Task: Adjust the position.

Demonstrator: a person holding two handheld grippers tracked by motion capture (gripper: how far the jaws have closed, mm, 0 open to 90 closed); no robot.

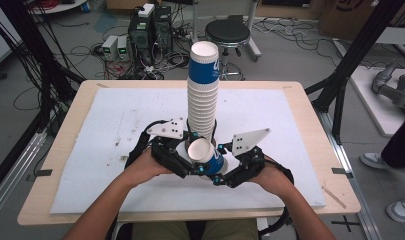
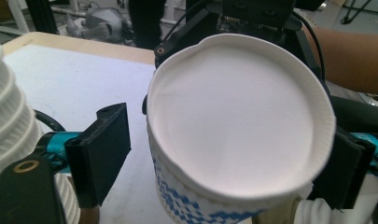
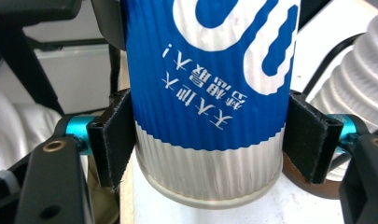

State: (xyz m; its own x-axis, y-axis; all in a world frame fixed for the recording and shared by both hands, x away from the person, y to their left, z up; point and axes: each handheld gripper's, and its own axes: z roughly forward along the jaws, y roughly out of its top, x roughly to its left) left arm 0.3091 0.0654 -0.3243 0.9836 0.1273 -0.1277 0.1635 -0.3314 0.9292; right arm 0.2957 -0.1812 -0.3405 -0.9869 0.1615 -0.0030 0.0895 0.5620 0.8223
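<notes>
The right hand-held gripper (image 3: 205,140) is clenched on the lower wall of a single blue-and-white paper cup (image 1: 206,156), while the left hand-held gripper (image 2: 224,154) stands released around its rim, one pad clear of it. The cup tilts, mouth toward the person, just above the desk (image 1: 105,90). The tall cup stack (image 1: 203,95) rises directly behind it, nearly touching.

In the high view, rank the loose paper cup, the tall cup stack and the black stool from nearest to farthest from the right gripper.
1. loose paper cup: clamped in the right gripper, at the table's near edge.
2. tall cup stack: just behind it, mid-table.
3. black stool: on the floor beyond the table's far edge.
</notes>
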